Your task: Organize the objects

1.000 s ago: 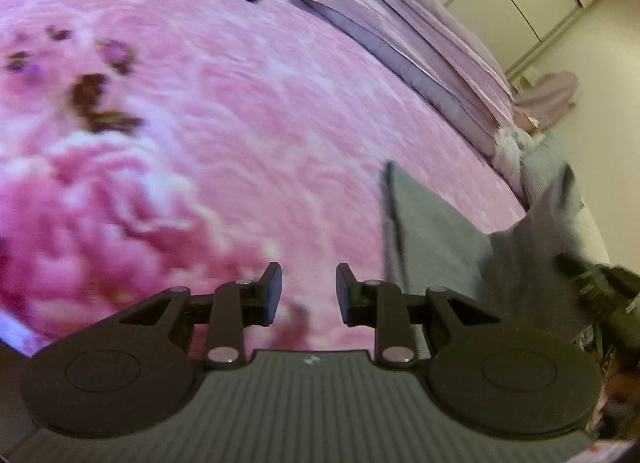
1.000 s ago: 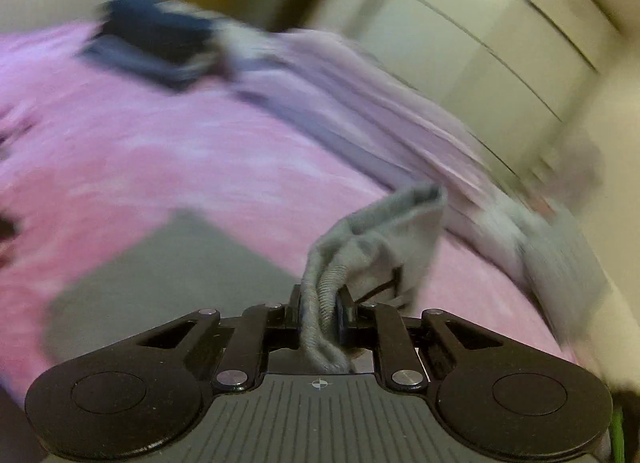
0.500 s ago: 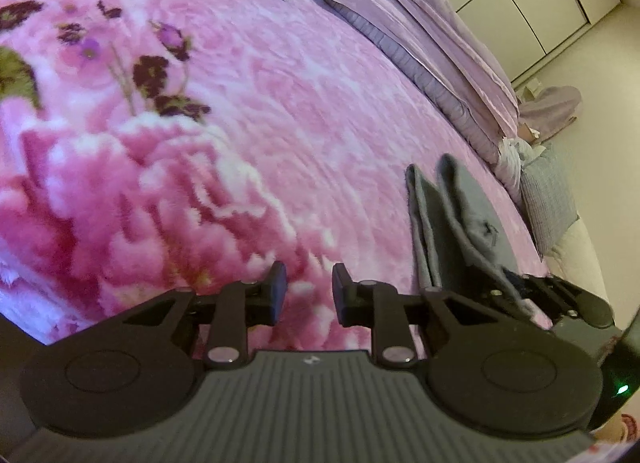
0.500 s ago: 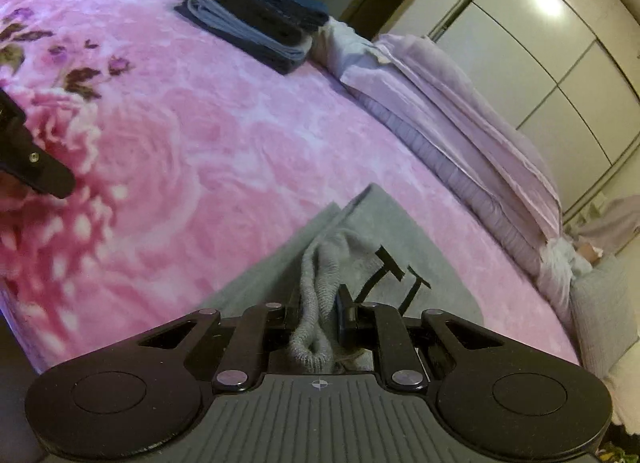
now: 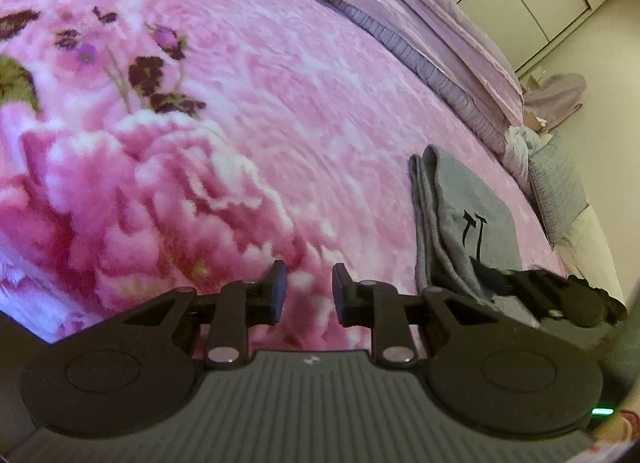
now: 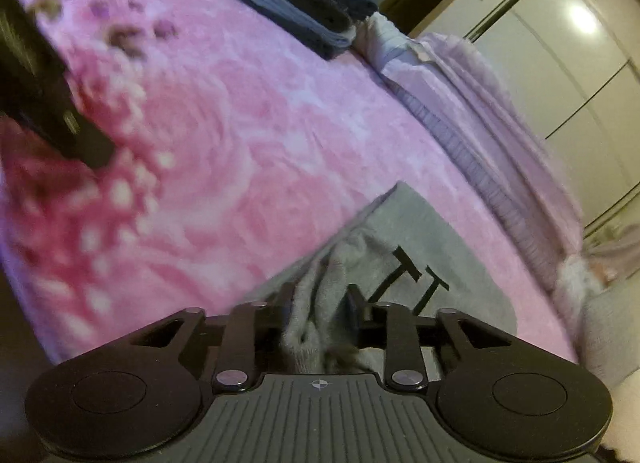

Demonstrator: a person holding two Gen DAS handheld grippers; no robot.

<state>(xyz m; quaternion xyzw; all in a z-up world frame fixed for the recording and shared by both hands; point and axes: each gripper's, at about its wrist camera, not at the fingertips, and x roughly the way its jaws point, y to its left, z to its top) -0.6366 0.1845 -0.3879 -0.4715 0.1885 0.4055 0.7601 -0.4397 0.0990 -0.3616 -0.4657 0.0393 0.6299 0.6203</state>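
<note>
A grey folded garment (image 5: 472, 199) with a black mark lies on the pink floral blanket (image 5: 280, 103) near the bed's right side. My right gripper (image 6: 319, 301) sits low over the garment's (image 6: 440, 231) near edge. Its jaws are opening, with a bunched grey fold lying loose between them. In the left wrist view the right gripper (image 5: 486, 275) rests on that garment's near end. My left gripper (image 5: 308, 291) hovers over bare blanket to the garment's left, its jaws a little apart with nothing between them. It shows as a dark blur (image 6: 52, 111) at the left of the right wrist view.
A stack of dark folded clothes (image 6: 304, 11) lies at the bed's far end. A lilac duvet (image 6: 480, 103) runs along the far right side, with a grey cushion (image 5: 556, 183) beyond it. Pale wardrobe doors (image 6: 560, 43) stand behind.
My right gripper came down with the grey fold, laid it onto the rest of the garment, and its jaws spread apart around it. The left gripper has hardly moved.
</note>
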